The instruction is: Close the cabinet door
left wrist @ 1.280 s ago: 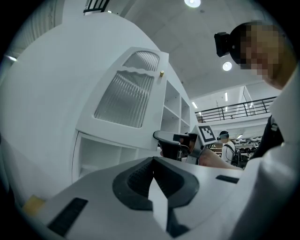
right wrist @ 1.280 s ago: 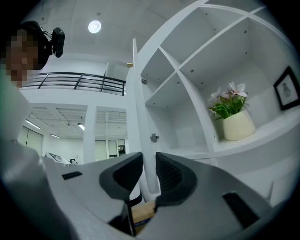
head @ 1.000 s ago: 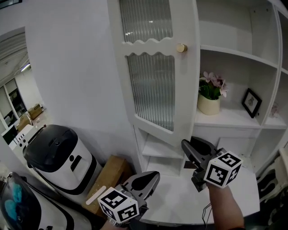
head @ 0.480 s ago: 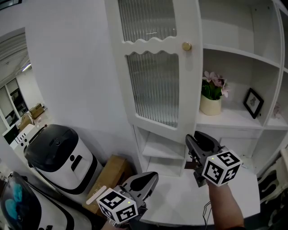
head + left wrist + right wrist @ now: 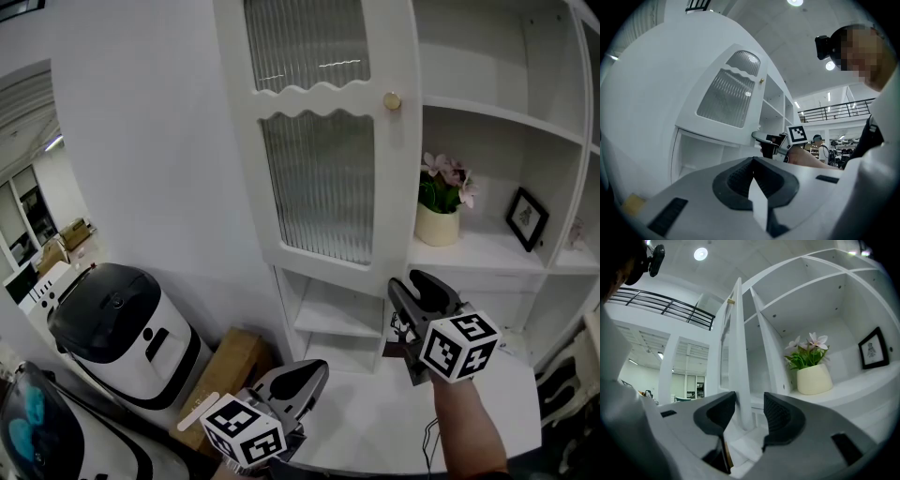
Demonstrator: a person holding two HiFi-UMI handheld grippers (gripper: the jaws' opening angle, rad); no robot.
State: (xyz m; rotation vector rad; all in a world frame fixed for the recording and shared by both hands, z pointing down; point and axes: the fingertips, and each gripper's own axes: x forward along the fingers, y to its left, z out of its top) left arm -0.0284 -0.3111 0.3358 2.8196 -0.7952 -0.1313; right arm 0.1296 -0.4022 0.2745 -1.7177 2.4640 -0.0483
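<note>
The white cabinet door (image 5: pixel 323 141) with ribbed glass and a gold knob (image 5: pixel 392 100) stands partly open in front of the shelves. In the right gripper view its thin edge (image 5: pixel 739 357) rises between the jaws of my right gripper (image 5: pixel 749 404). Those jaws are opening, and a gap shows on the right side of the edge. In the head view that right gripper (image 5: pixel 414 289) sits just below the door's lower right corner. My left gripper (image 5: pixel 309 373) hangs low and to the left, shut on nothing, its jaws (image 5: pixel 753 161) meeting in the left gripper view.
A cream pot with pink flowers (image 5: pixel 437 223) and a small framed picture (image 5: pixel 525 217) stand on the open shelf. Under the door is a white ledge (image 5: pixel 375 417). A white and black appliance (image 5: pixel 122 323) and a cardboard box (image 5: pixel 225 366) sit at the left.
The door has swung to the right toward the cabinet, its knob shifting that way. My right gripper's jaws have widened and it has moved slightly right. The left gripper has stayed put.
</note>
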